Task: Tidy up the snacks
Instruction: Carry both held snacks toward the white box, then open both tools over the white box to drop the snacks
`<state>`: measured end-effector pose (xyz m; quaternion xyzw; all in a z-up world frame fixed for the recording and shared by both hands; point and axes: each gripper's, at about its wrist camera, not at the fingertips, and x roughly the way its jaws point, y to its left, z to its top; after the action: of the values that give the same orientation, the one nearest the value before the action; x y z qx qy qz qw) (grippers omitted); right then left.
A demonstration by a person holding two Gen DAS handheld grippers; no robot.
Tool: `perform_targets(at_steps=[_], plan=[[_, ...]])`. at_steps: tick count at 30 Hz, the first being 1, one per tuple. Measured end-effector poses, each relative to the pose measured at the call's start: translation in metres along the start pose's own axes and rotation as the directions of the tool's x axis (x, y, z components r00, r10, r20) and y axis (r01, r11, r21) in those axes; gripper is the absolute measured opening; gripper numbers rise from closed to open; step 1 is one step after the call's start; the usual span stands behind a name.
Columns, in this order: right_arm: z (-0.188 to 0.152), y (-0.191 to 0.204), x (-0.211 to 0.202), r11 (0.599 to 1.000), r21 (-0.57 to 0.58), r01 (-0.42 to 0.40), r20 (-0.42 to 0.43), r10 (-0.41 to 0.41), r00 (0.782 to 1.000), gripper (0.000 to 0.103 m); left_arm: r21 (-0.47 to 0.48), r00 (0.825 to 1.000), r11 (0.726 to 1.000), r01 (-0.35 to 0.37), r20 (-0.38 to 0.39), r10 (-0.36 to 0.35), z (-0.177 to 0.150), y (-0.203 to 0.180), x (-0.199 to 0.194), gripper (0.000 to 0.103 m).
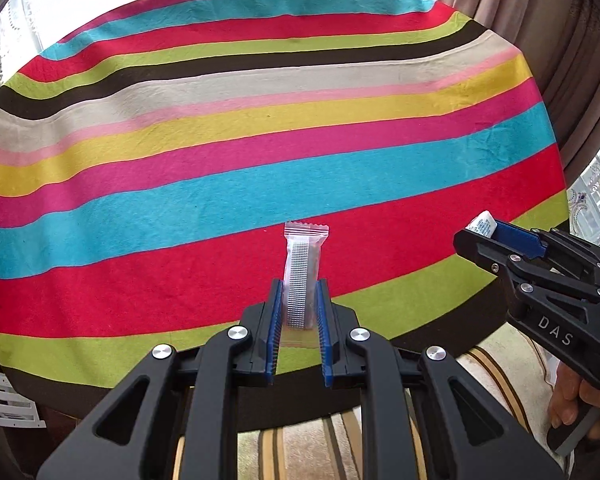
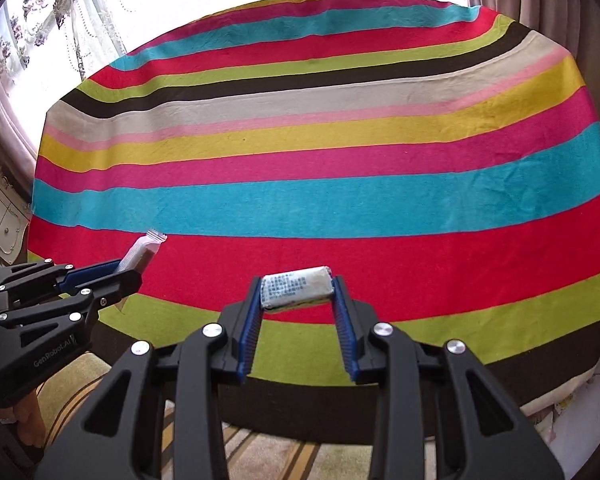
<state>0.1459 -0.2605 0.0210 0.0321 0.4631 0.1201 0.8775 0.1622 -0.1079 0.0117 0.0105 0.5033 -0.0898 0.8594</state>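
Note:
My left gripper (image 1: 299,298) is shut on a slim clear-wrapped snack bar (image 1: 302,268) that stands up between its blue pads, its crimped end pointing away. That bar (image 2: 140,252) and the left gripper (image 2: 126,270) also show at the left of the right wrist view. My right gripper (image 2: 297,290) is shut on a white wrapped snack (image 2: 296,289) with blue print, held crosswise between the pads. In the left wrist view the right gripper (image 1: 486,236) sits at the right edge with the white snack (image 1: 481,224) poking out. Both hover over the near edge of the striped tablecloth (image 1: 260,160).
The round table under the striped cloth (image 2: 320,168) fills both views. Curtains (image 1: 540,40) hang at the back right and a bright window (image 2: 60,20) at the back left. A striped cushion (image 1: 300,448) lies below the grippers. A hand (image 1: 580,408) grips the right handle.

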Motion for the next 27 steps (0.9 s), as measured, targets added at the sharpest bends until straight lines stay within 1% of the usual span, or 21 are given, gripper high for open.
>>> perform_targets(at_steps=[9,17,21,23,25,27], plan=[[-0.043,-0.042,-0.043,0.996,0.082,0.046,0.016,-0.048,0.999,0.034,0.088,0.998,0.994,0.057,-0.007,-0.057,-0.020,-0.068,-0.017,0.015],[-0.084,-0.095,-0.076,0.975,0.191,0.111,0.014,-0.116,0.993,0.034,0.174,0.991,0.976,0.131,-0.012,-0.131,-0.039,-0.135,-0.033,0.015],[-0.103,-0.120,-0.091,0.959,0.243,0.146,0.007,-0.153,0.988,0.034,0.193,0.983,0.964,0.183,-0.030,-0.180,-0.048,-0.160,-0.036,0.015],[-0.113,-0.131,-0.097,0.950,0.259,0.175,-0.001,-0.181,0.983,0.034,0.196,0.975,0.955,0.222,-0.041,-0.218,-0.052,-0.170,-0.037,0.015],[-0.121,-0.141,-0.102,0.940,0.279,0.198,-0.011,-0.203,0.979,0.034,0.200,0.970,0.949,0.244,-0.056,-0.237,-0.057,-0.180,-0.037,0.015],[-0.128,-0.149,-0.108,0.931,0.291,0.221,-0.015,-0.227,0.974,0.034,0.197,0.961,0.941,0.276,-0.074,-0.267,-0.061,-0.190,-0.036,0.015]])
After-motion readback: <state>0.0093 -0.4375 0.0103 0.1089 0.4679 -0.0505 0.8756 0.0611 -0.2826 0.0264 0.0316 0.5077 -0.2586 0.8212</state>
